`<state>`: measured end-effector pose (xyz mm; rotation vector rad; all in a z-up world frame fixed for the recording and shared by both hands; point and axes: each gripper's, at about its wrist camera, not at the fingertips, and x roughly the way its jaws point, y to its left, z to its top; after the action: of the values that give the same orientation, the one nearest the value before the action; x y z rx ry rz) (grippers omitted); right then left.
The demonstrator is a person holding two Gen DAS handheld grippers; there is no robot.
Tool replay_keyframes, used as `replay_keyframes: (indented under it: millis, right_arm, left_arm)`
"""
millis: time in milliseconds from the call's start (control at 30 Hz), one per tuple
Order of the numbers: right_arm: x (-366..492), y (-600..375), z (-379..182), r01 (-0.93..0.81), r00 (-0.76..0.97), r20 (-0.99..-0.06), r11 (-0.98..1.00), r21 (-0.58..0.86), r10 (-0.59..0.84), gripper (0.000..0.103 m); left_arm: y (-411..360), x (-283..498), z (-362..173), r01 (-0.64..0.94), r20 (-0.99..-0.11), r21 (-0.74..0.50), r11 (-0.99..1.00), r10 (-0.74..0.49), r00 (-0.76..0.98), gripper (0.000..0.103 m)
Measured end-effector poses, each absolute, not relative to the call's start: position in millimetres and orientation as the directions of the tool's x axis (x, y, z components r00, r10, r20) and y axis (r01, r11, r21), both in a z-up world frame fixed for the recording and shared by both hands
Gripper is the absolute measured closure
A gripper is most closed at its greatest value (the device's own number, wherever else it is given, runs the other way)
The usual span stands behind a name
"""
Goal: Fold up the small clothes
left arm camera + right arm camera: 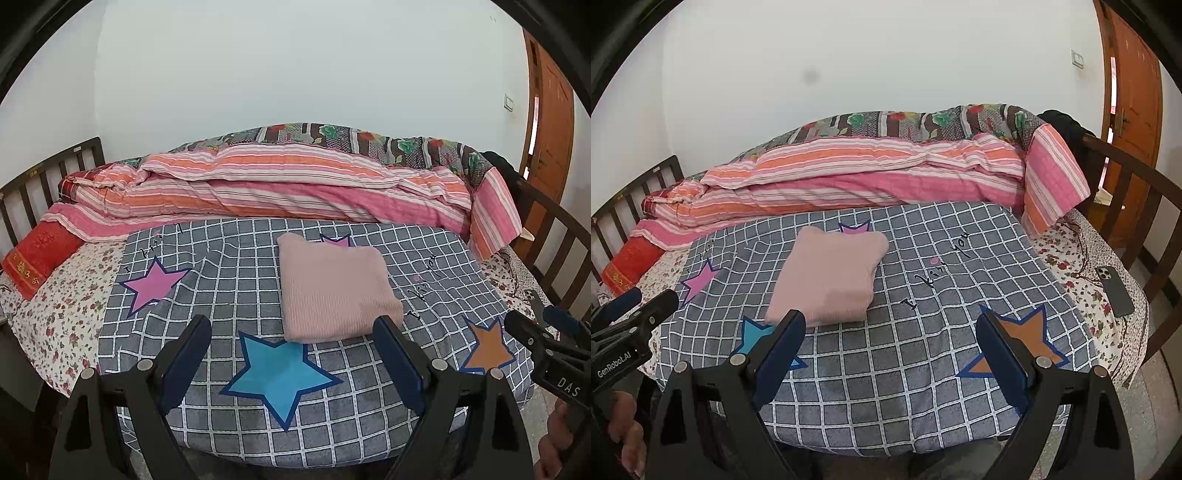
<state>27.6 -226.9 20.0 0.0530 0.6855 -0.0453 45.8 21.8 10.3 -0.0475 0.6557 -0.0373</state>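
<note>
We hold both grippers wide open and empty just short of the folded pink sweater (332, 291): it lies ahead and a little right of our left gripper (295, 354), whose right finger nearly meets its near corner, and ahead-left of our right gripper (890, 354), so the left looks slightly nearer. Its long axis runs away from us, and it already looks squared into a neat block. It rests on a grey checked star-print sheet (229, 280) over the bed, a striped quilt (280, 184) beyond and a phone (1115, 291) off right
</note>
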Motion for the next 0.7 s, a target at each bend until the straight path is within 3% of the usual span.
replay_keyframes:
  millis: [700]
  right_arm:
    - [28.1,-227.5,19.9,0.052,0.769,-0.639,0.997,0.054,-0.006,0.011]
  left_arm:
    - [23.3,46.0,10.2,0.021,-0.610,-0.057,0.998,-0.051,0.791,0.014]
